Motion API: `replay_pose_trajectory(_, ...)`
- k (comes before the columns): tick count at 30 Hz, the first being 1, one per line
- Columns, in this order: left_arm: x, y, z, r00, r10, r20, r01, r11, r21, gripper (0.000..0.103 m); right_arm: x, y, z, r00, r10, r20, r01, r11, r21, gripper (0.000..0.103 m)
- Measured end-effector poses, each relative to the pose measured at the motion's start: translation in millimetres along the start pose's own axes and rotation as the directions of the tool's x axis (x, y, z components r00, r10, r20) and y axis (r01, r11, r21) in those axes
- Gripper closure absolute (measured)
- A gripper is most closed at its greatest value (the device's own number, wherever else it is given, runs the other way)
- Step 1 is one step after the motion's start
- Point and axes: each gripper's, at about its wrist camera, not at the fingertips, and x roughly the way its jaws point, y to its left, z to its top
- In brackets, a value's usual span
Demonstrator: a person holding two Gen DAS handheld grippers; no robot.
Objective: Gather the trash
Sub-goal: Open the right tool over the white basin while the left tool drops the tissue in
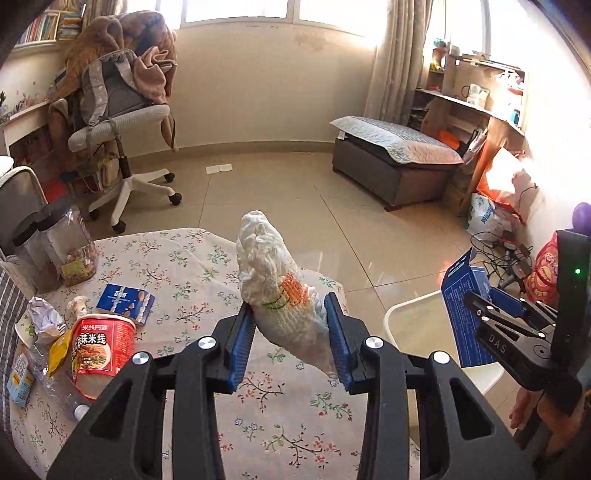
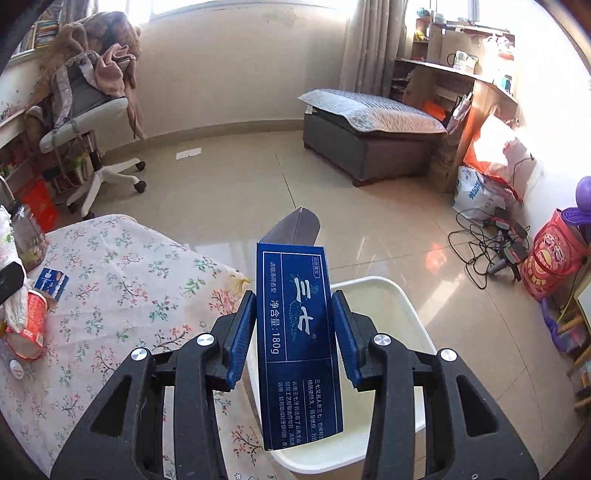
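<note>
Clamped between the left gripper's point(image 1: 290, 334) blue pads, a crumpled white paper wad point(image 1: 275, 291) juts forward, while the right gripper point(image 2: 295, 328) pinches a dark blue carton point(image 2: 297, 332) above the white plastic bin point(image 2: 406, 306).

**Strong daylight, blown out on the right**

I see hard daylight pouring through the windows point(image 1: 236, 9) in both views. It washes out the shelf point(image 2: 461, 70) and the right wall to near white. The floor point(image 1: 388, 251) carries a glossy glare. The fisheye bends walls and darkens the corners. The near fingers point(image 2: 242, 332) look sharp; the far room is slightly soft.
</note>
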Motion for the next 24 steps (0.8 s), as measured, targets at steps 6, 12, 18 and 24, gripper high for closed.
replay_pose_trajectory(6,32.6,-45.1,4.3,0.995,-0.075,-0.062,0.077,0.996,0.034,0.065,32.6,-46.8,-8.1,0.987,0.031,-0.156,0.002,0.979,0.206,0.025)
replay_pose_trajectory(12,63.1,-84.0,6.5,0.979,-0.154,-0.130,0.159,0.987,0.031,0.065,18.7,-88.7,-7.1,0.992,-0.107,-0.073,0.126,0.922,0.365,0.007)
replay_pose_trajectory(18,84.7,-122.2,5.4,0.956,-0.228,-0.183,0.236,0.971,0.027,0.065,12.0,-119.6,-10.3,0.971,-0.230,-0.062,0.232,0.857,0.460,0.007)
replay_pose_trajectory(24,108.6,-152.5,0.7,0.921,-0.295,-0.254,0.306,0.952,0.003,0.063,-1.5,-142.4,-15.0,0.948,-0.318,-0.026,0.282,0.797,0.534,0.007)
